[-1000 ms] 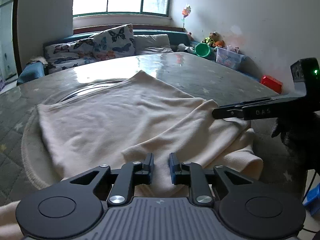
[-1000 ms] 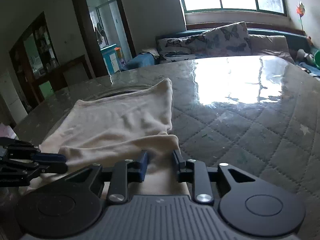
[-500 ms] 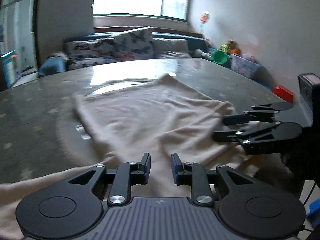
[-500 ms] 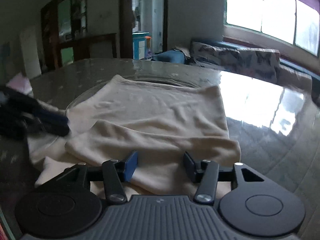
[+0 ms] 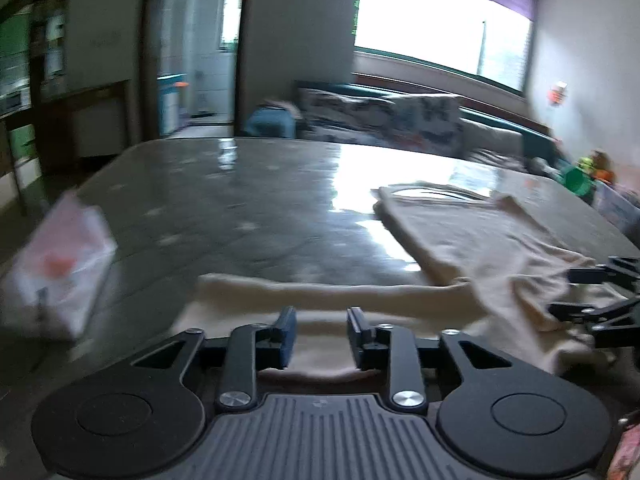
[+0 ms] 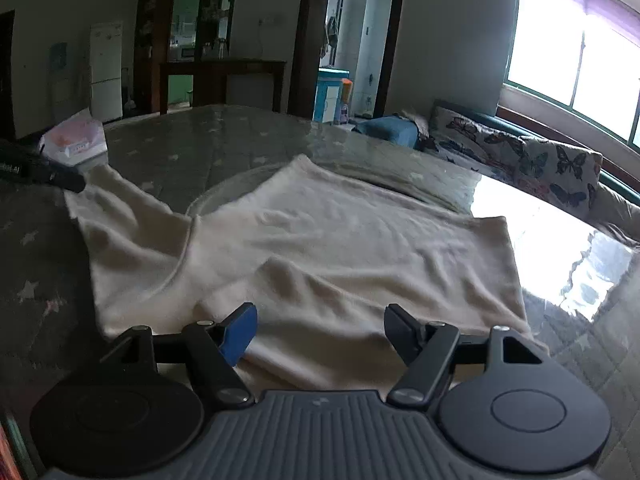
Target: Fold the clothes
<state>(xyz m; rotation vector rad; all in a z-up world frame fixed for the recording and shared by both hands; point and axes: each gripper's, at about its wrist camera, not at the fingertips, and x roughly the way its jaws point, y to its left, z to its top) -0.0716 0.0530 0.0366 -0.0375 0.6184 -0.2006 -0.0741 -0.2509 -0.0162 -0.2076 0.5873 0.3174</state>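
Observation:
A cream garment [image 6: 340,248] lies spread on the table, one sleeve [image 6: 120,220] stretched out to the left. My right gripper [image 6: 322,334] hovers over its near hem; the jaws are opening wide and the pads press on nothing. In the left wrist view the sleeve [image 5: 320,292] runs across in front of my left gripper [image 5: 320,332], whose jaws are opening with cloth lying under the gap, not pinched. The right gripper [image 5: 592,304] shows at the right edge over bunched cloth. The left gripper [image 6: 40,172] shows at the sleeve's far end.
The table [image 6: 200,148] has a grey quilted cover with stars under glossy glass. A white packet [image 5: 60,272] with orange print lies near the left gripper, also the packet [image 6: 76,140] beyond the sleeve. A sofa with butterfly cushions [image 6: 520,152] stands behind the table.
Both grippers were nearly shut on the cloth; both have opened and let go. Both views have swung leftward, and the sleeve now lies stretched out to the left.

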